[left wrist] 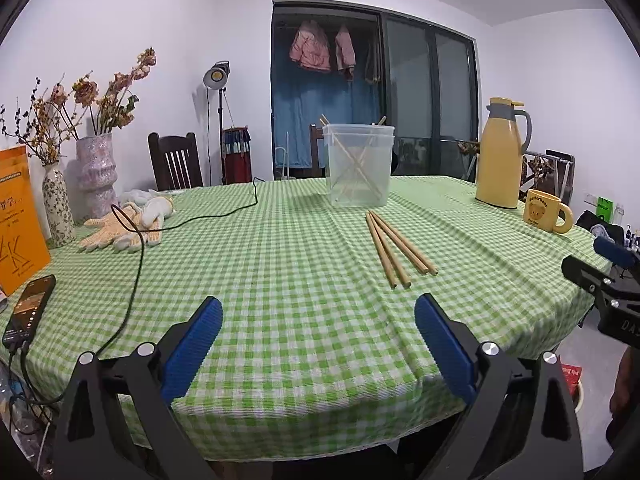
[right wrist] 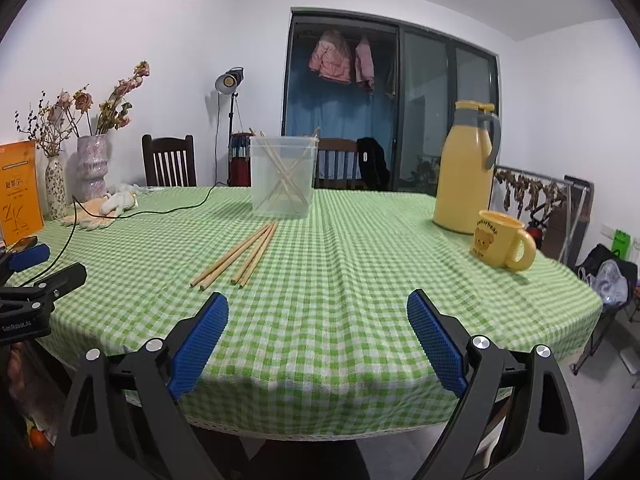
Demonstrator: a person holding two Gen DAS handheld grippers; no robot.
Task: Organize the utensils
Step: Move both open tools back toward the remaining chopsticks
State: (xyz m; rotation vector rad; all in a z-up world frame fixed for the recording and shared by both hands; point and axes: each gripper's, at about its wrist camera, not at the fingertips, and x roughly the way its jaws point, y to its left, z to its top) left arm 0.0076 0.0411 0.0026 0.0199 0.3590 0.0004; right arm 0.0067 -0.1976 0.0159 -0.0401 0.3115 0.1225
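Lying on the green checked desk [left wrist: 280,280] are four sticks [left wrist: 398,248], side by side, just in front of the clear tub [left wrist: 359,164]. More sticks [right wrist: 286,178] stand crossed inside the tub. To the right of the tub are a yellow jug [right wrist: 464,172] and a yellow cup [right wrist: 502,240], close together. To the left of the tub lie gloves [left wrist: 128,220] and a black wire [left wrist: 136,264]. Both tongs hang over the near edge of the desk, well away from the tub. The left tongs [left wrist: 318,340] are wide apart and hold nothing. The right tongs [right wrist: 318,336] are wide apart too, with nothing in them.
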